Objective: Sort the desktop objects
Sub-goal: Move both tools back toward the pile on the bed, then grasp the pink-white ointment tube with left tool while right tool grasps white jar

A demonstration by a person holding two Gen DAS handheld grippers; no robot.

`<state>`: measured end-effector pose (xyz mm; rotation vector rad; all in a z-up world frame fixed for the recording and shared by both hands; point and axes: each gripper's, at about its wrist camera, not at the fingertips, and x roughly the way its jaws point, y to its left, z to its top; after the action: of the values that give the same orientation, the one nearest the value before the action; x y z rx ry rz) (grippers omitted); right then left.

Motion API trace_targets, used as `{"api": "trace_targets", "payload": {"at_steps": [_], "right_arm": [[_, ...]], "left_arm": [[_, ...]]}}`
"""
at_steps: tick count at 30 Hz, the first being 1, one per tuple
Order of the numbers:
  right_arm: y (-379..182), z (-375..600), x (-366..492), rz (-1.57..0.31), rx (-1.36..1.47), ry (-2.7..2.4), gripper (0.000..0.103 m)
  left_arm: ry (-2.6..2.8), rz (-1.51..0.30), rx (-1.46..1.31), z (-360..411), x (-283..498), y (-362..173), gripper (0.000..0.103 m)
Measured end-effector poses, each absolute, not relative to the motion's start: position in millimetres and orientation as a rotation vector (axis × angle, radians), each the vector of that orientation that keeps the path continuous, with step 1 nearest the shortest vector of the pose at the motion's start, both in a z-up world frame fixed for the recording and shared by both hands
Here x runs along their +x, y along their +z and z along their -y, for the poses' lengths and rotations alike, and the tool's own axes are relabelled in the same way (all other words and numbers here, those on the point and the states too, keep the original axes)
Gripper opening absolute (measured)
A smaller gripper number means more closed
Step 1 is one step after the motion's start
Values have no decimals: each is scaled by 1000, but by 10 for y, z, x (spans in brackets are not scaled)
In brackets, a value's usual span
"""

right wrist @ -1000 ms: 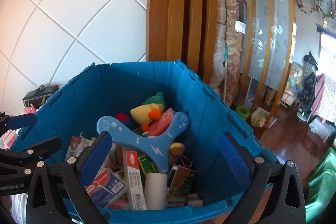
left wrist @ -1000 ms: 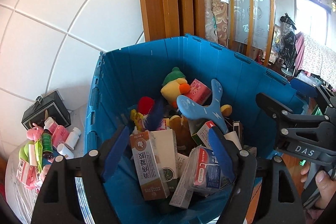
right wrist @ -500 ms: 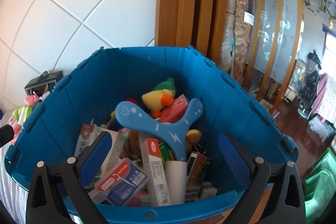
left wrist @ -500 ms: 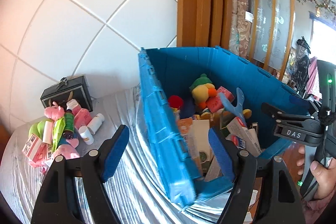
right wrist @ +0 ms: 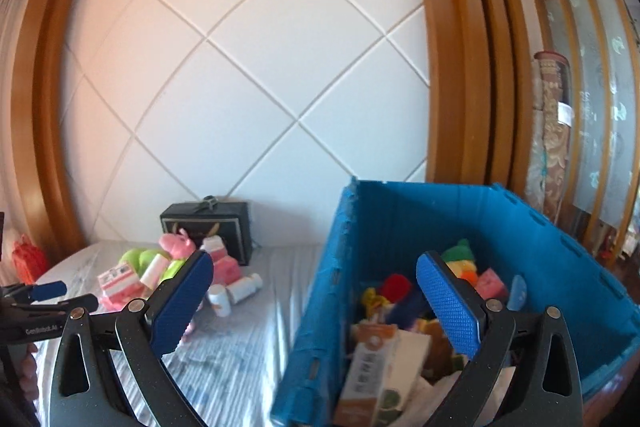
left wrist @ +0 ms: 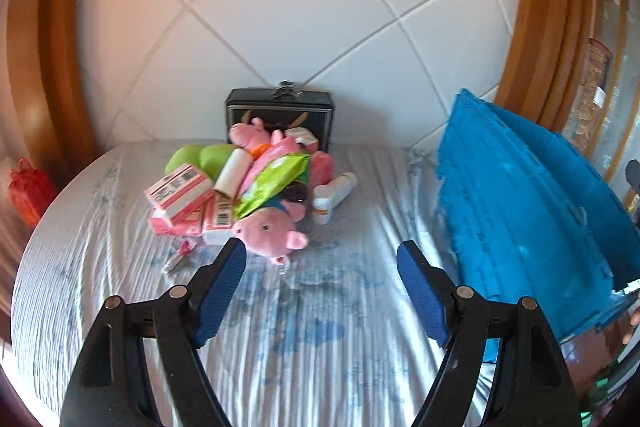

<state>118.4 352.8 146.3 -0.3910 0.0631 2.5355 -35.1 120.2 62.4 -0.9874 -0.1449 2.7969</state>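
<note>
Here the left gripper [left wrist: 322, 269] gapes empty over the striped cloth [left wrist: 320, 347], facing the pink pig plush [left wrist: 268, 229], which lies snout toward the blue crate [left wrist: 516, 223] under a half-hidden heap. The right gripper [right wrist: 314, 301], also empty and wide, straddles the crate's rim; its contents blur.

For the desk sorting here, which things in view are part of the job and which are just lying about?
Part of the job:
- blue crate holding toys and boxes
- pile on the table: pink pig toy, green pouch, pink boxes, white bottles
- left claw and right claw, both open and empty

Just lying about:
- black case by the wall
- red bag
- rolled rug
</note>
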Motion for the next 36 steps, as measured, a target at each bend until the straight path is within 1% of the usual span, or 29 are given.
{"api": "trace_targets", "payload": {"at_steps": [5, 10, 14, 18, 20, 22, 26, 28, 29, 31, 33, 35, 36], "right_arm": [[1321, -3234, 629, -51, -479, 2606, 103], [1053, -3133, 117, -70, -608, 2623, 103], [727, -3193, -263, -98, -738, 2599, 103], [383, -3335, -685, -111, -871, 2550, 103], [196, -3423, -891, -127, -932, 2529, 103], [25, -3521, -1076, -148, -987, 2512, 103], [-346, -3745, -1459, -229, -1060, 2499, 103], [-520, -3841, -1617, -287, -1090, 2503, 103], [-615, -3883, -1699, -300, -1113, 2497, 103], [-817, -3955, -1872, -310, -1167, 2473, 103], [-994, -4009, -2019, -301, -1206, 2462, 102], [-1122, -4037, -2152, -297, -1228, 2469, 97], [-1163, -4052, -2208, -299, -1233, 2475, 91]], "left_arm": [[2900, 142, -1138, -487, -566, 234, 78], [2905, 227, -1194, 104, -829, -162, 78], [2910, 188, -1316, 389, -1204, -581, 78], [2864, 167, -1431, 505, -1554, -978, 76], [2831, 169, -1479, 518, -1740, -1162, 71], [2794, 165, -1519, 505, -1926, -1338, 64], [2737, 121, -1593, 457, -2252, -1680, 58], [2714, 103, -1623, 444, -2359, -1810, 50], [2706, 92, -1639, 438, -2405, -1871, 48], [2692, 78, -1664, 431, -2471, -1978, 38], [2675, 72, -1689, 434, -2503, -2070, 32], [2695, 61, -1653, 436, -2513, -2060, 29], [2701, 48, -1648, 434, -2530, -2051, 23]]}}
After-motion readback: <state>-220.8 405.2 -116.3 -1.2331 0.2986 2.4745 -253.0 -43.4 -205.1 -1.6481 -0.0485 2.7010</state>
